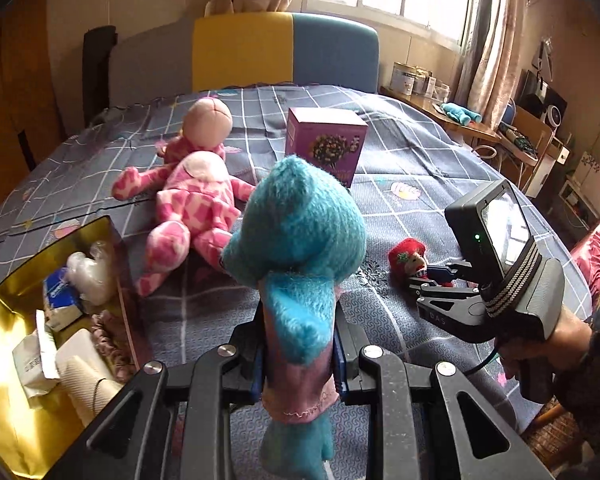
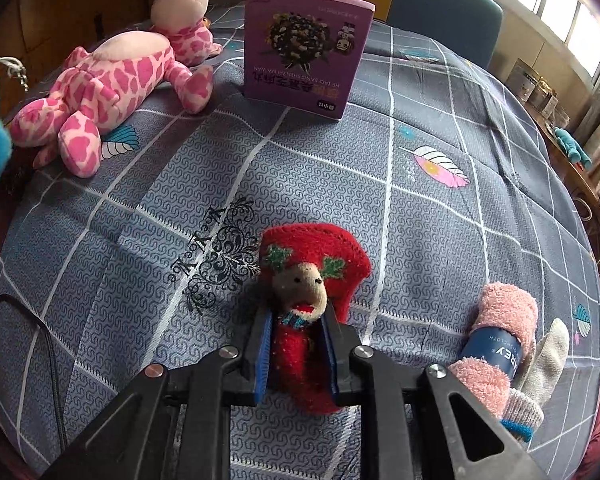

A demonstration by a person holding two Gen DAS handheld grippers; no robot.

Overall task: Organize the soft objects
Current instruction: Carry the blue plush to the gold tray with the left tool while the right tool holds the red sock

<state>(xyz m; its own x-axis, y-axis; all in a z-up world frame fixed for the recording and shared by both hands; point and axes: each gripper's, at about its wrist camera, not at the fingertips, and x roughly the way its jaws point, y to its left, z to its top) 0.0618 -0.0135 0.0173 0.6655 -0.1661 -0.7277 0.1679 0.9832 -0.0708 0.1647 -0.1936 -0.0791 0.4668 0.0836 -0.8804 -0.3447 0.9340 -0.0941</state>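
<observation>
My left gripper (image 1: 298, 354) is shut on a blue plush toy (image 1: 300, 232) in a pink skirt and holds it upright above the bed. My right gripper (image 2: 296, 340) is shut on a small red plush doll (image 2: 308, 280) with a red hat, which rests on the bedspread; the doll also shows in the left wrist view (image 1: 410, 258), with the right gripper (image 1: 432, 276) on it. A pink spotted plush (image 1: 188, 196) lies on its back on the bed, also in the right wrist view (image 2: 112, 80). A gold open box (image 1: 8, 360) stands at the left.
A purple carton (image 2: 304, 48) stands upright mid-bed, also in the left wrist view (image 1: 324, 144). A rolled pink towel with a blue band (image 2: 496, 344) and a grey glove (image 2: 540, 368) lie at the right. The gold box holds packets and cloth. A cluttered side table (image 1: 460, 120) stands right of the bed.
</observation>
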